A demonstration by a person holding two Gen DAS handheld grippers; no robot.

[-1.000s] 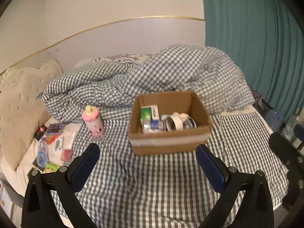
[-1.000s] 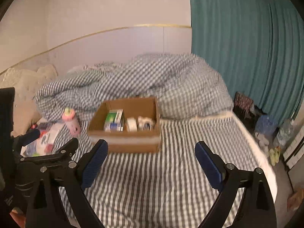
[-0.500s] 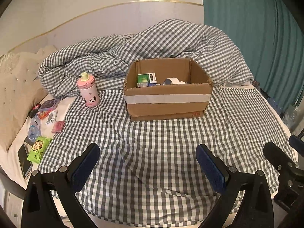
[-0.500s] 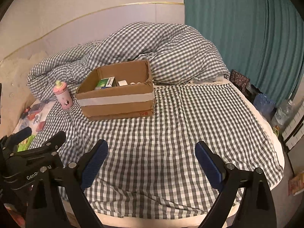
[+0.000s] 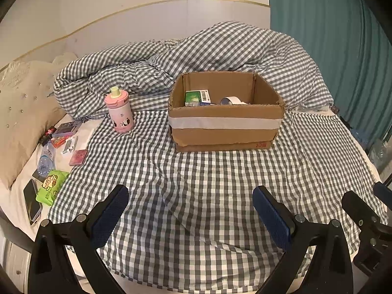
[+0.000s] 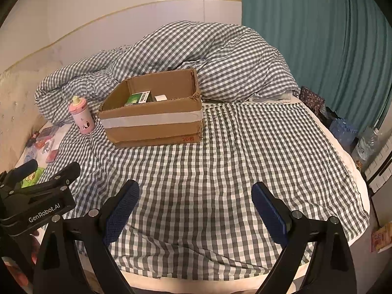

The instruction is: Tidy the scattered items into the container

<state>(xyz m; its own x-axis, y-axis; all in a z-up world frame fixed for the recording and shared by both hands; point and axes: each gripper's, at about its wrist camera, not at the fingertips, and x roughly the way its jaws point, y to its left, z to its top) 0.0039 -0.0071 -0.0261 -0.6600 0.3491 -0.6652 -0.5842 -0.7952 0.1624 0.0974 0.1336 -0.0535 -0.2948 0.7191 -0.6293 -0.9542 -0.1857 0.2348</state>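
Note:
A cardboard box (image 5: 225, 127) (image 6: 152, 127) with a white tape band stands on the checked bed. It holds a green packet (image 5: 196, 96) and a tape roll (image 5: 231, 101). A pink bottle (image 5: 119, 112) (image 6: 82, 116) stands upright left of the box. Small items lie scattered at the bed's left edge: a green wipes pack (image 5: 50, 183), a pink card (image 5: 78, 157), a phone (image 5: 31, 201). My left gripper (image 5: 191, 210) and right gripper (image 6: 194, 207) are both open and empty, well in front of the box above the bed's near part.
A rumpled checked duvet (image 5: 220, 49) lies behind the box. A beige headboard cushion (image 5: 22, 103) is at the left. A teal curtain (image 6: 318, 36) and floor clutter (image 6: 343, 127) are at the right. The left gripper's body shows in the right wrist view (image 6: 36, 196).
Both grippers have pulled back from the box and dropped lower, so the box looks farther away and its front wall shows. Both stay open and empty.

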